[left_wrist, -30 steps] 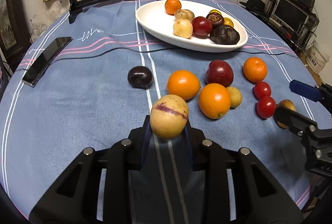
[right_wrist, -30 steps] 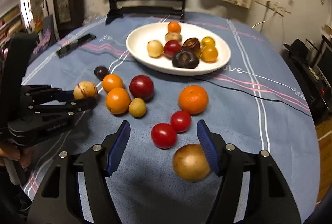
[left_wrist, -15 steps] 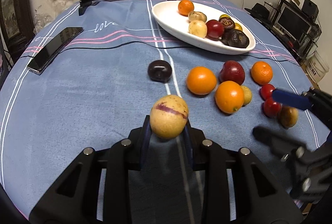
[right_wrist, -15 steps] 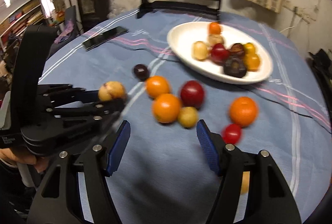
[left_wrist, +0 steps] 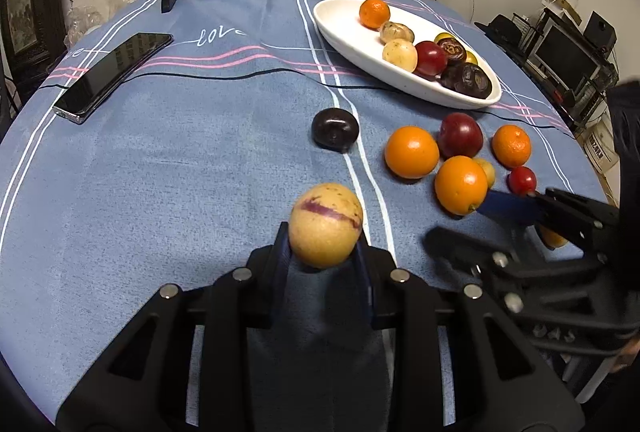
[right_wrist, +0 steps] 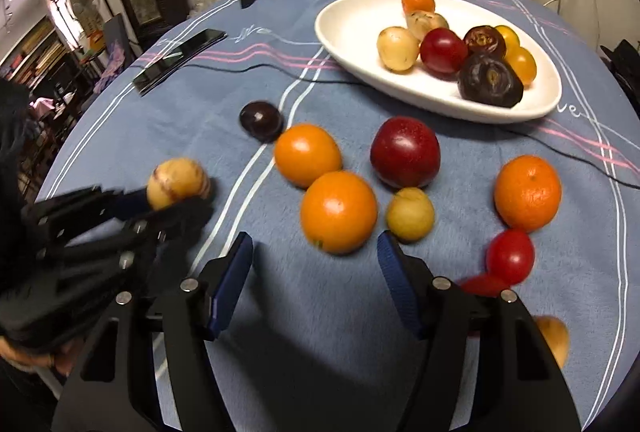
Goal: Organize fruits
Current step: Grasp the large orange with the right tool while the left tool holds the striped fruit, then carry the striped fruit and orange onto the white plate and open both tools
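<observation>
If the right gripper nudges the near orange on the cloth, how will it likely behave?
The orange is round, so it would probably roll, though the fuzzy cloth may slow it. It could bump the small yellow fruit beside it. The skin looks firm, so likely not fragile.

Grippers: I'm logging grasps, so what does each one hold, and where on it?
Left gripper clamps the yellow purple-striped fruit by its lower sides. Right gripper, jaws closing, holds nothing.
</observation>
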Available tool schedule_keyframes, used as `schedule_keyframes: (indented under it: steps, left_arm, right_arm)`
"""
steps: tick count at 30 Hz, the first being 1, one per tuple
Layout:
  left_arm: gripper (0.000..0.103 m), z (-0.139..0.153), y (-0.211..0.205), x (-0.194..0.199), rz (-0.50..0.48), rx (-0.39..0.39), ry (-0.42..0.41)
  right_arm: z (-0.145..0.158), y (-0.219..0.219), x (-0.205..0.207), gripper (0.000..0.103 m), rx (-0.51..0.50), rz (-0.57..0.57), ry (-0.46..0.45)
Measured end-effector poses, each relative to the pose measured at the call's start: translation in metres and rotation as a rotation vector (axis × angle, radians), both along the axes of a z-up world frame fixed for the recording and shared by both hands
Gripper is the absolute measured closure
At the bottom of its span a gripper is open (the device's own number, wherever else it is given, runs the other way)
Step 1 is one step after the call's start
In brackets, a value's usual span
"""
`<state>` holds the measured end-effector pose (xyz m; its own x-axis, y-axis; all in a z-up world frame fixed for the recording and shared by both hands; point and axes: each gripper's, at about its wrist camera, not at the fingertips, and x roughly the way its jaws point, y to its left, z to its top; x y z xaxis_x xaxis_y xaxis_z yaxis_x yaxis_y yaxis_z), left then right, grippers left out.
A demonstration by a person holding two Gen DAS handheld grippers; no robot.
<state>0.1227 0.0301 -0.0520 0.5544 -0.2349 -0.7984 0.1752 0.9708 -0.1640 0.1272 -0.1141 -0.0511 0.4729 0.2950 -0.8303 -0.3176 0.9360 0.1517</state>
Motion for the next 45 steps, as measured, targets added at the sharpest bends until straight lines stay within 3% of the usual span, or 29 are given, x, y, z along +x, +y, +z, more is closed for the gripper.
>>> schedule_keyframes:
  steps: [4, 6, 23, 31, 45]
  left_arm:
    - [0.073, 0.0, 0.001, 0.001, -0.004, -0.009, 0.004]
    - [0.073, 0.0, 0.001, 0.0, -0.004, -0.01, 0.004]
    - [0.073, 0.011, -0.01, -0.011, 0.013, 0.051, -0.035]
    - [0.073, 0.038, -0.031, -0.015, -0.018, 0.086, -0.093]
    - [0.072, 0.081, -0.066, 0.033, -0.08, 0.094, -0.174]
  right_arm:
    - [-0.001, 0.005, 0.007, 0.064, -0.074, -0.014, -0.03]
    - [-0.001, 0.002, 0.008, 0.066, -0.073, -0.024, -0.034]
    - [0.026, -0.062, -0.038, 0.066, 0.075, -0.069, -0.1]
    - [0.04, -0.087, -0.051, 0.066, 0.117, -0.089, -0.148]
    - [0.082, -0.11, -0.01, 0.066, 0.099, -0.143, -0.262]
